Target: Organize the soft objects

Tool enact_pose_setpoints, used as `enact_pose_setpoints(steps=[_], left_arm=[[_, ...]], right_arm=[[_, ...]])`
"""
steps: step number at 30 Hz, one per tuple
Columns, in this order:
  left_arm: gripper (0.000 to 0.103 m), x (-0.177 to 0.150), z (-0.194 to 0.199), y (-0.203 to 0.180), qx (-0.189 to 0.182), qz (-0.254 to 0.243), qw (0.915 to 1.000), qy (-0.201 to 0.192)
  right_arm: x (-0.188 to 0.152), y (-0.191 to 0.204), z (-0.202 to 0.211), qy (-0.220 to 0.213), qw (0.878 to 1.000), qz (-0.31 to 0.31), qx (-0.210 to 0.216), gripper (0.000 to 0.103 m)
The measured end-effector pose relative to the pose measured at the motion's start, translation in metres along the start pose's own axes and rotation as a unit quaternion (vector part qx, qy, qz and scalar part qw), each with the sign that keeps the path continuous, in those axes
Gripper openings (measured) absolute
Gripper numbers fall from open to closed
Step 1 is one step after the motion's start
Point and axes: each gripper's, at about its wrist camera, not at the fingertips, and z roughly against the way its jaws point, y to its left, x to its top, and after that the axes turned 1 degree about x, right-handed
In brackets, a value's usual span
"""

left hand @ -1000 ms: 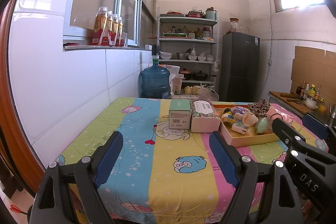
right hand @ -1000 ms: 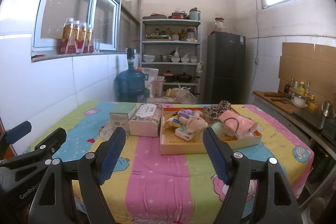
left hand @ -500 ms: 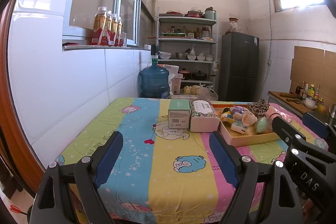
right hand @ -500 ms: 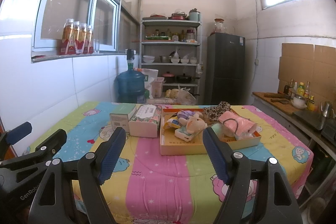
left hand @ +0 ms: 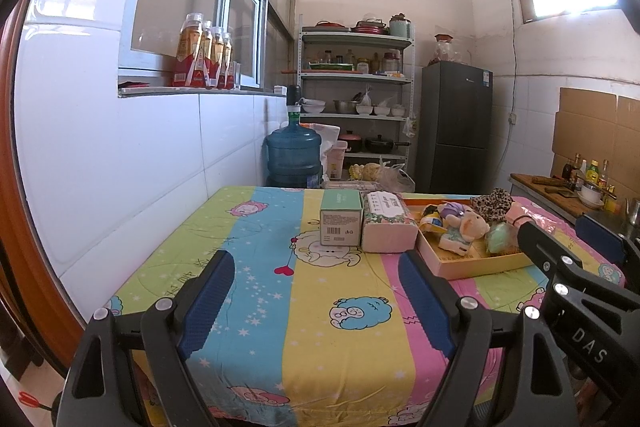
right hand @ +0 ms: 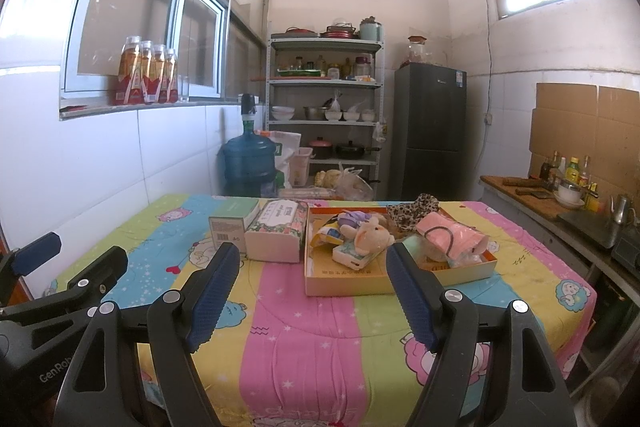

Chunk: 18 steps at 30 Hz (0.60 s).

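**Soft things gathered in a tray, both grippers held back and empty**

We hold a gripper in each hand above the near edge of a table [right hand: 320,347] covered in a bright striped cartoon cloth. Our left gripper [left hand: 316,303] has its two blue-padded fingers spread wide with nothing between them; our right gripper [right hand: 312,299] is spread the same way, also empty. Both hang well short of the objects, which would let the cameras take in the whole table.

The soft objects lie together in a shallow cardboard tray [right hand: 348,285] towards the far right of the table: a plush toy [right hand: 372,237], a leopard-print fabric piece [right hand: 416,213], a pink pouch [right hand: 452,239] and a small tissue pack [right hand: 352,255], heaped loosely, not in rows. Just left of the tray, touching it or nearly so, sit a floral tissue box [right hand: 276,231] and a green carton [right hand: 232,223] side by side.

We judge this fits either a tray waiting to be sorted or one already filled.
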Motion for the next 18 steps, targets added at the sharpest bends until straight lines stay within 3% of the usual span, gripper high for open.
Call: enact_pose_setpoints(steps=[18], left_arm=[[0.084, 0.0016, -0.0011, -0.0006, -0.004, -0.002, 1.0000, 0.001]], right_arm=[[0.0002, 0.0007, 0.0006, 0.000, 1.000, 0.000, 0.001, 0.077]])
